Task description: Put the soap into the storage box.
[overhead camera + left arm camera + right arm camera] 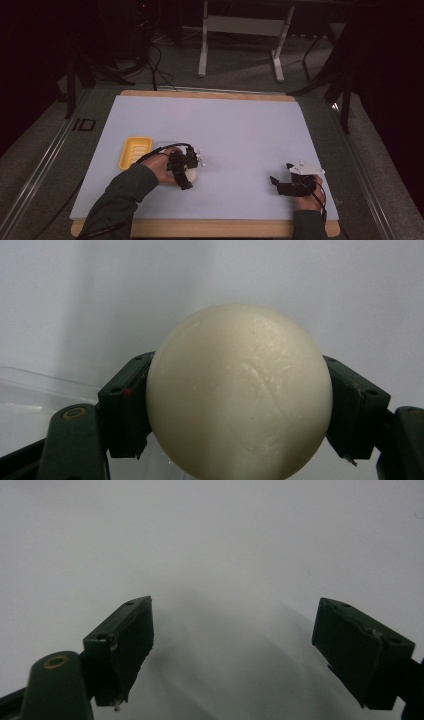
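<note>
Left gripper (239, 405): jaws about half-closed, pads pressed on the cream ball (239, 392) between them.
Right gripper (232, 650): jaws wide, empty.
Risk: smooth round ball may squirt out under an off-centre squeeze.
Clearance: yellow tray (134, 152) just behind-left of the left gripper; open mat (240, 125) ahead.

I count two grippers: my left gripper (186, 172) and my right gripper (280, 176). There is one cream ball (239, 392), one yellow tray (134, 152) and one pale sheet (240, 130) covering the one tabletop (210, 93). Two hands, one per gripper.
</note>
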